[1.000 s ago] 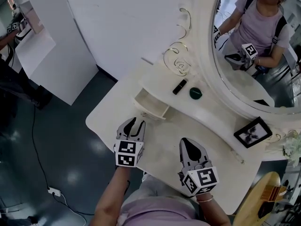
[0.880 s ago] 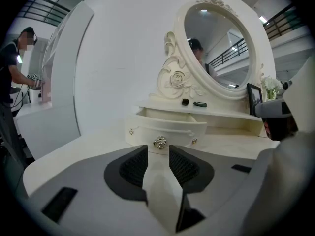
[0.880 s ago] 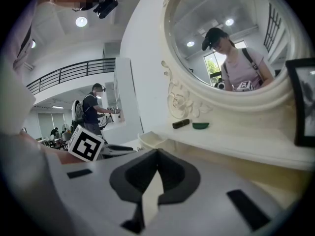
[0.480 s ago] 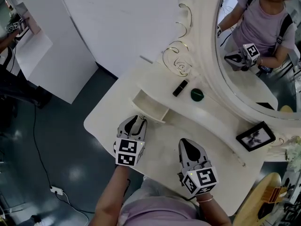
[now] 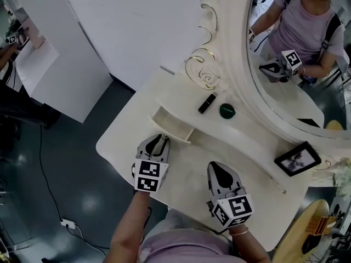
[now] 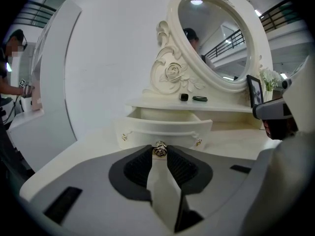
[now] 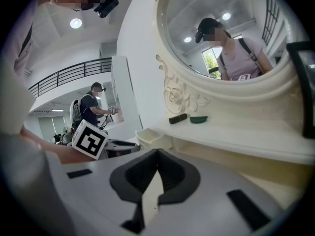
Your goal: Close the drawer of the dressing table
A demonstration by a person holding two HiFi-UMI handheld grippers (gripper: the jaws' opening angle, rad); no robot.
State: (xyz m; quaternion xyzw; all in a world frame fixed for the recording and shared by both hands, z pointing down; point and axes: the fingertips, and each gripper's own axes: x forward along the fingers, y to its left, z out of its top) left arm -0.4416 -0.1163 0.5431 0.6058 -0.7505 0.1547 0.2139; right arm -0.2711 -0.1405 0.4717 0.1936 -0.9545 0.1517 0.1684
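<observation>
The white dressing table's small drawer [image 5: 173,124] stands pulled out below the shelf. In the left gripper view its curved front [image 6: 162,127] fills the middle, with a brass knob [image 6: 159,151] at its centre. My left gripper [image 5: 159,139] is up against that front. Its jaws have just been closing, and the left gripper [image 6: 159,149] now has its tips pinched on the knob. My right gripper [image 5: 219,166] hovers over the tabletop to the right, shut with nothing in it. From the right gripper [image 7: 157,152] the drawer [image 7: 152,137] shows farther off to the left.
A black tube [image 5: 207,103] and a green lid [image 5: 227,110] lie on the shelf under the oval mirror [image 5: 296,64]. A framed photo [image 5: 298,159] leans at the right. A white partition [image 5: 55,64] stands left. A wooden chair [image 5: 307,234] is at the lower right.
My left gripper has crept forward to the drawer front and its tips have narrowed onto the knob. The right gripper has stayed put. The drawer is as far out as before.
</observation>
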